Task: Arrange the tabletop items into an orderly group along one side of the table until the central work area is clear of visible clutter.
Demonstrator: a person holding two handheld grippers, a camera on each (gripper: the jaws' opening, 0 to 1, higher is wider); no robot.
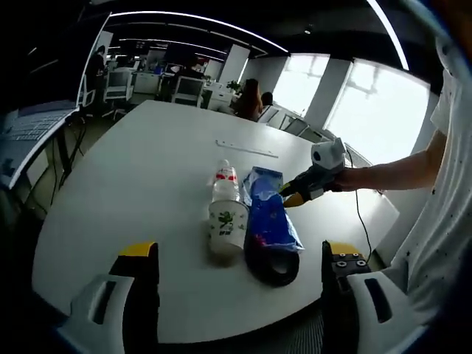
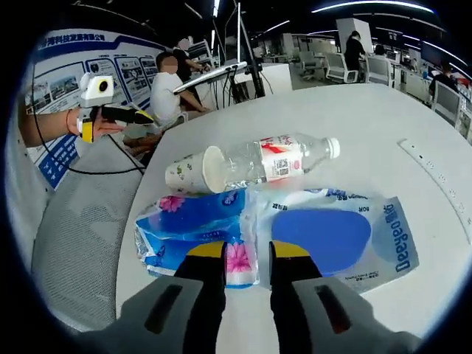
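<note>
Two claws worked over a white surface (image 1: 147,192). The right claw (image 2: 248,259) had its jaws nearly closed on the edge of a blue tissue pack (image 2: 295,232), which lay flat just beside a paper cup (image 2: 193,173) and a clear plastic bottle (image 2: 276,161), both on their sides and touching. The left claw (image 1: 240,259) hung wide open and empty, apart from the group, near the surface's edge.
</note>
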